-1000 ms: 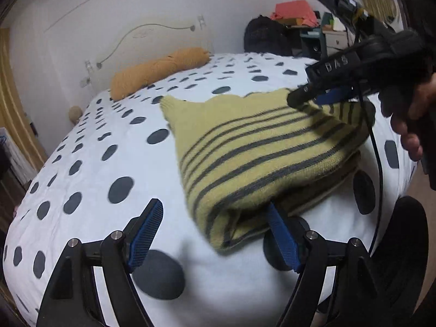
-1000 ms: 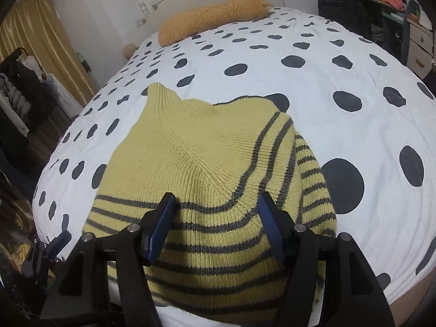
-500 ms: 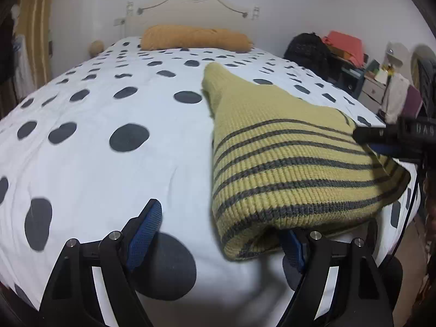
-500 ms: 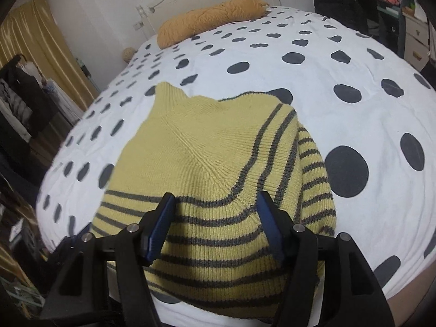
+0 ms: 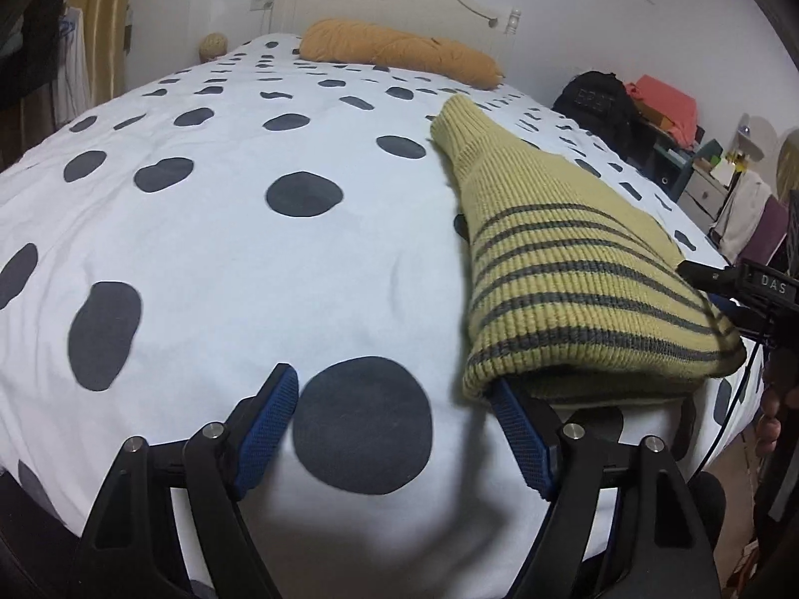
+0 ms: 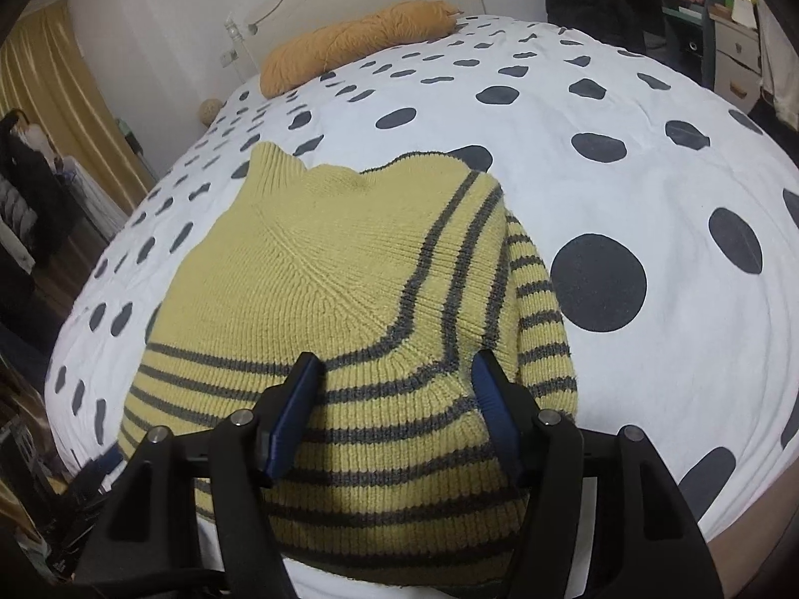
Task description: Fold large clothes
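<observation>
- Lying folded on the white bedspread with dark grey dots (image 5: 209,259), the yellow knitted sweater with grey stripes (image 6: 349,299) sits near the foot edge of the bed, its ribbed collar pointing toward the headboard.
- In the left wrist view the sweater (image 5: 564,274) shows as a thick folded stack, striped layer on top, close to the bed's right side at the foot.
- The left hand-held gripper (image 5: 394,424) hangs low at the foot edge, tilted down toward the bedspread; its jaws are closing, with only a dark dot of the cover between them.
- Its right blue pad (image 5: 519,439) sits just under the overhanging near corner of the sweater; whether it touches the knit cannot be told.
- The right hand-held gripper (image 6: 394,399) is over the near striped part of the sweater, jaws parted, blue pads (image 6: 294,409) on either side of a raised ridge of knit; whether they pinch it cannot be told.
- An orange fluffy bolster pillow (image 6: 349,45) lies along the head edge of the bed, well apart from the sweater.
- A black bag (image 5: 599,105) stands beside the bed's right side.
</observation>
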Demonstrator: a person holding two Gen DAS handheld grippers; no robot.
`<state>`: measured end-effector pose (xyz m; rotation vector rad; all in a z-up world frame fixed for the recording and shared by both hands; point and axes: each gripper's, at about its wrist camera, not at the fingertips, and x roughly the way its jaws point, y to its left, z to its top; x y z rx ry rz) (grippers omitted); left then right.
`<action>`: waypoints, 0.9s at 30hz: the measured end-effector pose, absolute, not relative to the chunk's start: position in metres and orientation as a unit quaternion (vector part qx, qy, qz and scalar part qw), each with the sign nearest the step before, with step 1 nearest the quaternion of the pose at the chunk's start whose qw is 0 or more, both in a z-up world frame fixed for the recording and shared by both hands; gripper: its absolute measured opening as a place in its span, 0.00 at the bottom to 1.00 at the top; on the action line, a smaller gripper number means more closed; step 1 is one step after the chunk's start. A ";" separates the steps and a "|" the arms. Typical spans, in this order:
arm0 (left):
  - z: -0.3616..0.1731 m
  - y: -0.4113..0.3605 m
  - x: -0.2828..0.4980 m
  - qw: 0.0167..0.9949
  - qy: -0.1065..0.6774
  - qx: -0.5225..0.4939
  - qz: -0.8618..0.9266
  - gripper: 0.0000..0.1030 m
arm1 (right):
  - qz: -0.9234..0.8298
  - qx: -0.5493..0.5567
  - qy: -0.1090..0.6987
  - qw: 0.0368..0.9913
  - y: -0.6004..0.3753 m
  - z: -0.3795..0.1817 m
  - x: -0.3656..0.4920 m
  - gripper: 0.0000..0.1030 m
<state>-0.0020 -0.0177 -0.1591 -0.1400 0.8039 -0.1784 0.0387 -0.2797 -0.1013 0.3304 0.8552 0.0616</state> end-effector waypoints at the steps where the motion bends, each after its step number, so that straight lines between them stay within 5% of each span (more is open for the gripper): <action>1: -0.156 -0.014 -0.003 0.917 0.388 -0.065 -0.071 0.60 | 0.030 0.166 0.408 0.898 -0.281 -0.098 0.035 0.61; 2: -0.152 -0.007 -0.003 0.917 0.388 -0.068 -0.056 0.42 | 0.028 0.175 0.402 0.899 -0.283 -0.094 0.030 0.61; 4: -0.139 0.014 0.000 0.912 0.389 -0.115 -0.060 0.41 | 0.031 0.198 0.378 0.904 -0.288 -0.080 0.016 0.61; 10: -0.106 -0.013 0.010 0.917 0.369 -0.094 -0.118 0.59 | 0.119 0.303 0.383 0.865 -0.284 -0.084 0.006 0.62; 13: -0.090 -0.048 0.021 0.913 0.361 -0.077 -0.174 0.62 | 0.051 0.236 0.423 0.873 -0.276 -0.110 0.008 0.40; 19: -0.068 -0.118 0.051 0.890 0.377 -0.022 -0.256 0.66 | 0.039 0.225 0.410 0.883 -0.288 -0.095 -0.007 0.34; 23: -0.080 -0.142 0.073 0.881 0.404 0.016 -0.246 0.71 | 0.030 0.226 0.398 0.889 -0.304 -0.084 -0.008 0.41; 27: -0.086 -0.110 0.055 0.892 0.388 0.004 -0.232 0.74 | -0.006 0.233 0.384 0.894 -0.313 -0.080 -0.023 0.65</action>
